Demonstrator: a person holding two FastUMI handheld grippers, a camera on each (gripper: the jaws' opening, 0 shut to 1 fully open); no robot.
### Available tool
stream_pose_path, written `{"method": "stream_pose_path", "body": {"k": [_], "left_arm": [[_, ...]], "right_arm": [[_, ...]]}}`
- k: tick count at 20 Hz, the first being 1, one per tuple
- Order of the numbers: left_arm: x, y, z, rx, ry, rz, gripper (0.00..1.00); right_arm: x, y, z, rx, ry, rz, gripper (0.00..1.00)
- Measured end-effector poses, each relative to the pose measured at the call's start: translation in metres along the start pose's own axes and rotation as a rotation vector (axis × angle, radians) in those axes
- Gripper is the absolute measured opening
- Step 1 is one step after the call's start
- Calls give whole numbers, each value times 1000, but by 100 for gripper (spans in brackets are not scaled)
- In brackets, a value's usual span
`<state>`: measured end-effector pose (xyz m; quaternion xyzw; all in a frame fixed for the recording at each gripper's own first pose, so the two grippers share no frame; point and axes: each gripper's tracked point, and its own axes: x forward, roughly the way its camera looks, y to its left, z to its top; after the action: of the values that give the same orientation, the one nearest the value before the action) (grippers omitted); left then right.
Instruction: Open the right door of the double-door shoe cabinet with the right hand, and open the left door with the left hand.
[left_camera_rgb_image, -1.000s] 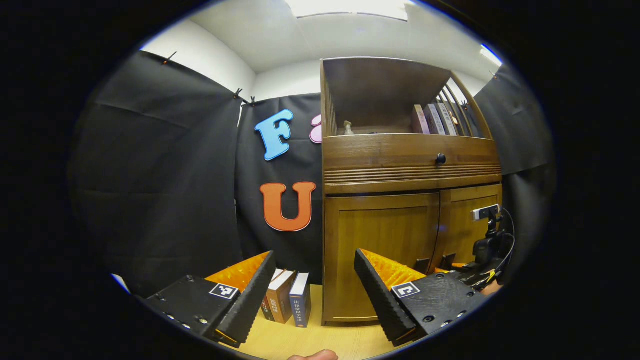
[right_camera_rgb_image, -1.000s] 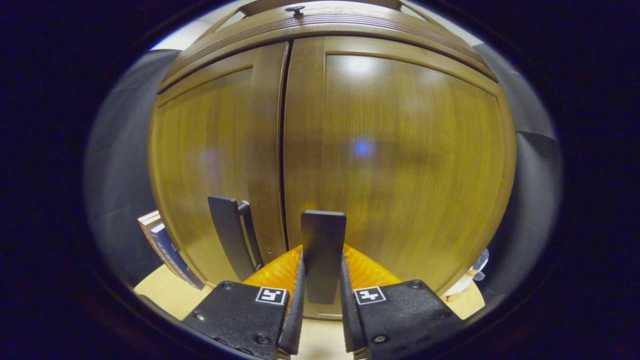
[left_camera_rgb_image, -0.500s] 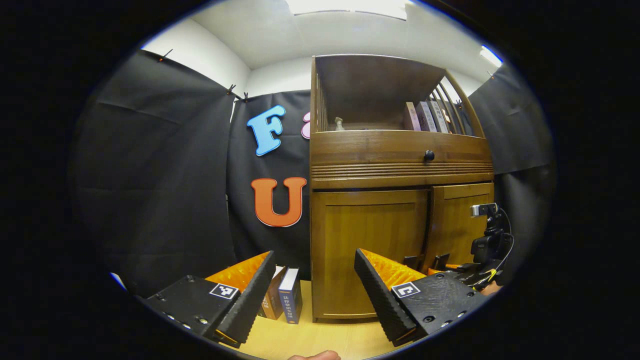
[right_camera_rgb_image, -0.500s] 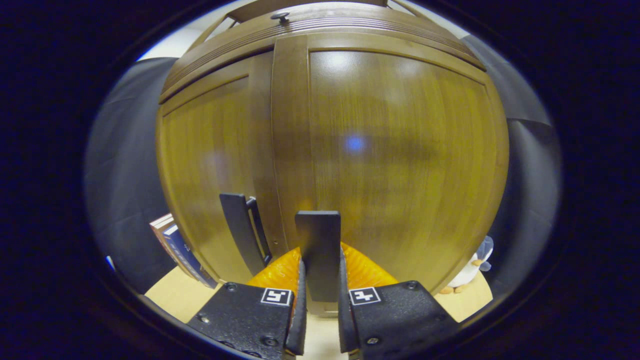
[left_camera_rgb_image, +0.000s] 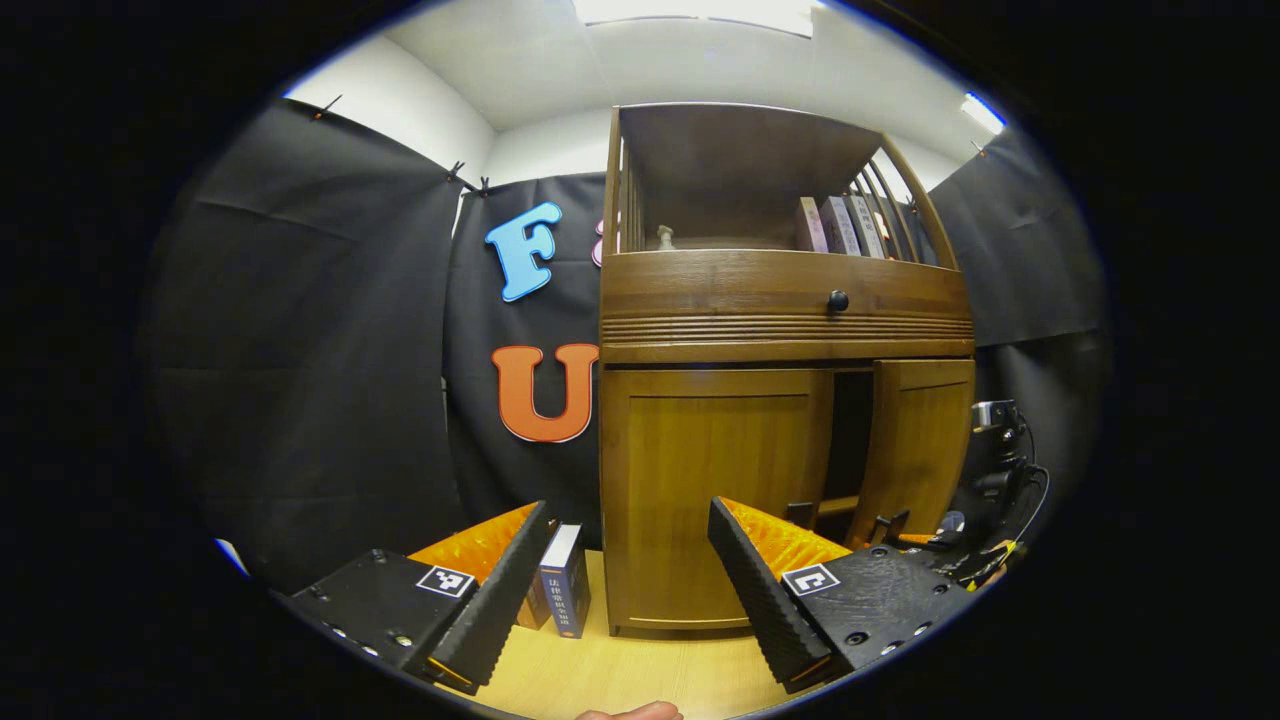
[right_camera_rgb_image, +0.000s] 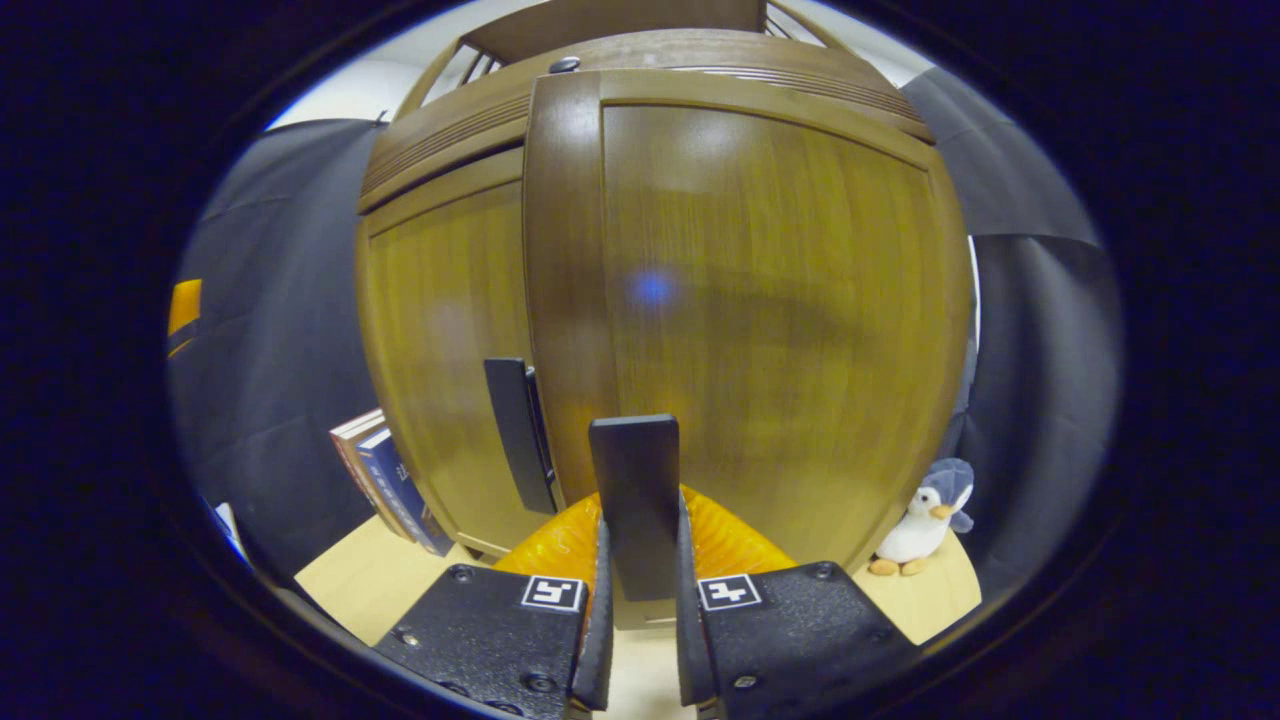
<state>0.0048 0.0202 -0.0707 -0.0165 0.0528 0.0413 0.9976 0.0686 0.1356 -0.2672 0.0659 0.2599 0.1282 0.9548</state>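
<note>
Both right gripper fingers pinch right door handle (ajar).

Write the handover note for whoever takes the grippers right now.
Right gripper: shut on the right door's handle; right door swung partly open, dark gap beside it.
Left gripper: open, holding nothing, short of the cabinet.
Left door: closed, its handle untouched.
Left to do: swing the right door wide, then grip the left handle and pull.

Wooden shoe cabinet standing upright on the floor. Right door is swung partway open, dark gap showing; left door is shut.
</note>
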Motion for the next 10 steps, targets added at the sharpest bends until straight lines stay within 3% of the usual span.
{"method": "stream_pose_path", "body": {"k": [2,3,4,9,10], "left_arm": [[-1,-9,0,1,1,-13,96],[-2,-13,0,4,1,-17,100],[-2,-18,-2,8,6,-21,96],[-3,-39,-6,17,18,-45,100],[-4,-41,-5,20,16,-48,96]], "right_arm": [[-13,-4,-4,3,13,4,29],[-18,-5,-5,3,15,8,29],[-24,-7,-7,4,18,12,29],[-51,-20,-14,0,14,22,29],[-56,-22,-15,-1,13,22,29]]}}
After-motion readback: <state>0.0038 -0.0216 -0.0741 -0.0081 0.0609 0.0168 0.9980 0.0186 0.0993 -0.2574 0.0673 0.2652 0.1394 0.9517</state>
